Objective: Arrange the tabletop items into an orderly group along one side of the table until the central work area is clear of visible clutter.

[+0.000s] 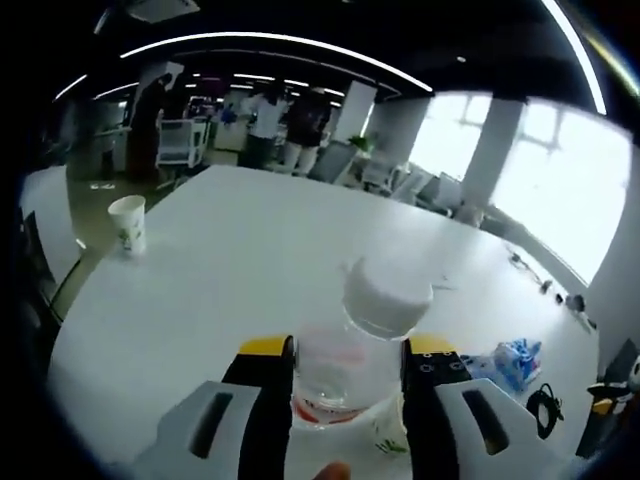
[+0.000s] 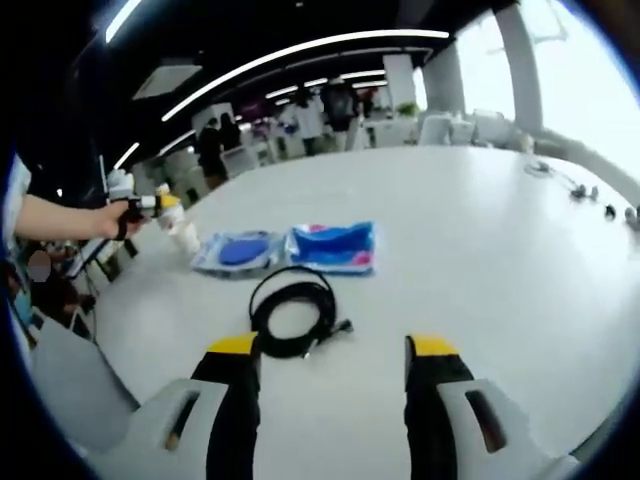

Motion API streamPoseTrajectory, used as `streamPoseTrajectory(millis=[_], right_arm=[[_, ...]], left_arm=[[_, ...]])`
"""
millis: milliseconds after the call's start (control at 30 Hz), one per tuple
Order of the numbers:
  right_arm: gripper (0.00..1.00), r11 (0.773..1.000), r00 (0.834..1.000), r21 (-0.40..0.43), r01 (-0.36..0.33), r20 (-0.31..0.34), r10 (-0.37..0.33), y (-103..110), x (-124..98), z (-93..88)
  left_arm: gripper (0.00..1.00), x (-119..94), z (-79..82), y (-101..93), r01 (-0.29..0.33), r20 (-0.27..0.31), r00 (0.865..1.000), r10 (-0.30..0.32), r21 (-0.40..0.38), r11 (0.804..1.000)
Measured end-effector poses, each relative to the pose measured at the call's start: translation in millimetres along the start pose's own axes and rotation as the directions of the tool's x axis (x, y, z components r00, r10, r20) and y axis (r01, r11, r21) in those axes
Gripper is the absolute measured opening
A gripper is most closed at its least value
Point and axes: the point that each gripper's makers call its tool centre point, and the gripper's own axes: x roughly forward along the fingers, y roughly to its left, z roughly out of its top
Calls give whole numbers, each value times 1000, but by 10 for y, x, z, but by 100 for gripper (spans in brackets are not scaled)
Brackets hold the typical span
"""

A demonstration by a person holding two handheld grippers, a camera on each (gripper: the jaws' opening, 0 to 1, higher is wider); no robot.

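White worktop [image 2: 480, 230] in an open office: left gripper [image 1: 348, 372] fingers clamp an upright bottle [image 1: 352, 365], while right gripper [image 2: 333, 368] fingers gape empty, the coiled cable [image 2: 293, 312] lying near at 11 o'clock.

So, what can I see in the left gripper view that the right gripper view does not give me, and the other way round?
Left gripper view: a paper cup standing far off on the table, and the left tool shut on a clear plastic bottle with a white cap.

Right gripper view: a coiled black cable lying just ahead of the open right tool, and a second blue packet beside it.

Both: the white table and a blue packet. In the right gripper view, the left tool also appears far away, in a person's hand.
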Motion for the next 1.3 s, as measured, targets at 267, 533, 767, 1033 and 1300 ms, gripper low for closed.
streamPoseTrajectory(millis=[267, 533, 767, 1033, 1300], right_arm=[[54, 1000, 1000, 8, -1, -2, 1, 21, -12, -29], [54, 1000, 1000, 15, 11, 7, -11, -16, -37, -19], [54, 1000, 1000, 16, 9, 4, -9, 5, -22, -39], [54, 1000, 1000, 8, -8, 9, 8, 67, 23, -1], [54, 1000, 1000, 8, -25, 7, 25, 146, 67, -26]], left_arm=[[36, -16, 1, -8, -11, 20, 1000, 10, 21, 1000], [33, -63, 29, 29, -37, 43, 998, 35, 37, 999], [33, -167, 49, 52, -24, 46, 999, 22, 25, 999], [33, -342, 68, 33, -23, 57, 998, 23, 12, 1000], [34, -419, -29, 6, -18, 53, 998, 17, 8, 1000]])
